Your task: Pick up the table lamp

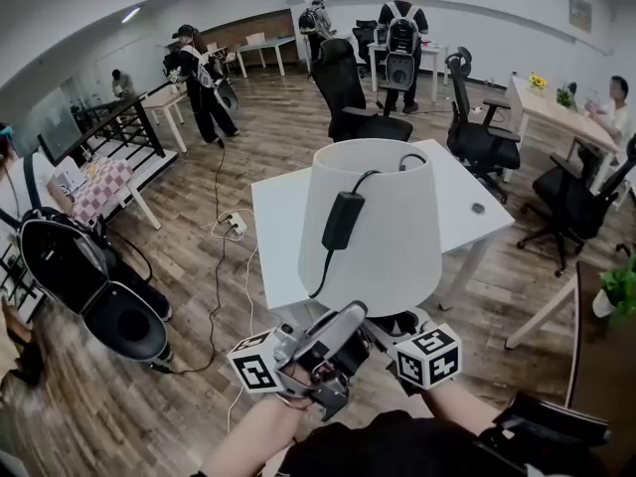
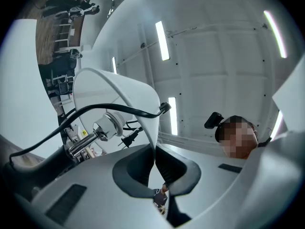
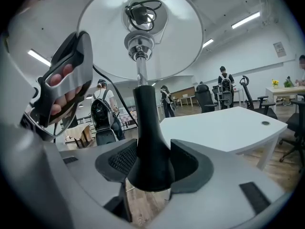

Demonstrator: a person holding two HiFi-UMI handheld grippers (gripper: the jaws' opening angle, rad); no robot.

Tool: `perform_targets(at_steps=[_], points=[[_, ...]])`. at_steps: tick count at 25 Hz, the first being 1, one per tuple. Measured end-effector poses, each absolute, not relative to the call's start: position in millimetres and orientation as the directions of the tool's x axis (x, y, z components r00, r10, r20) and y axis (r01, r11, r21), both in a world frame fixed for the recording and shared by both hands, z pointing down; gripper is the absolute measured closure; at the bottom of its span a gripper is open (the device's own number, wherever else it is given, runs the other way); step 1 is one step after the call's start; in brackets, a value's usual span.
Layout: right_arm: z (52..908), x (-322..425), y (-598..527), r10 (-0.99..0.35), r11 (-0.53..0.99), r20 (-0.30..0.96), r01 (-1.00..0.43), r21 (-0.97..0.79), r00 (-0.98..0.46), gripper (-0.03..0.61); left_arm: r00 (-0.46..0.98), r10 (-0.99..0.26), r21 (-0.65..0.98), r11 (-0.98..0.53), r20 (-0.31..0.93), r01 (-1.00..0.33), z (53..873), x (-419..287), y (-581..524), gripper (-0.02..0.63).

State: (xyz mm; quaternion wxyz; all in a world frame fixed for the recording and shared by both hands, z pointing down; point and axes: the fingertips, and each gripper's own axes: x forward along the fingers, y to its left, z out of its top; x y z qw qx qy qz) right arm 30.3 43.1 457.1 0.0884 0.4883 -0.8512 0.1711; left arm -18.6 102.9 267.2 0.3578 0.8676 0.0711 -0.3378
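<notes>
The table lamp is off the table, held by both grippers in front of the white table (image 1: 467, 207). Its white shade (image 1: 383, 227) has a black cord with an inline switch (image 1: 343, 220) draped over it. My left gripper (image 1: 333, 341) is shut on the thin lower rim of the shade (image 2: 119, 87); the chrome socket (image 2: 107, 125) and the cord (image 2: 95, 109) show inside the shade. My right gripper (image 3: 151, 168) is shut on the lamp's black flared stem (image 3: 147, 128), below the shade's open underside (image 3: 105, 37). In the head view the shade hides most of the right gripper (image 1: 402, 331).
Black office chairs (image 1: 348, 92) stand behind and to the right of the table. Several people with backpacks (image 1: 402, 28) stand at the far desks. A black bag (image 1: 84, 276) and a floor cable with a power strip (image 1: 234, 225) lie at the left. A plant (image 1: 621, 286) is at the right edge.
</notes>
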Motion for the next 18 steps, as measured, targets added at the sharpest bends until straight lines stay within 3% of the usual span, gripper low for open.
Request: perform_targets(at_steps=[18], points=[[456.7,38.1,29.5,-0.796,0.468,0.307,-0.852,-0.236,-0.522,0.353,0.771,-0.12,0.576,-0.739,-0.625,0.351,263.2,-5.8,86.3,0.595]])
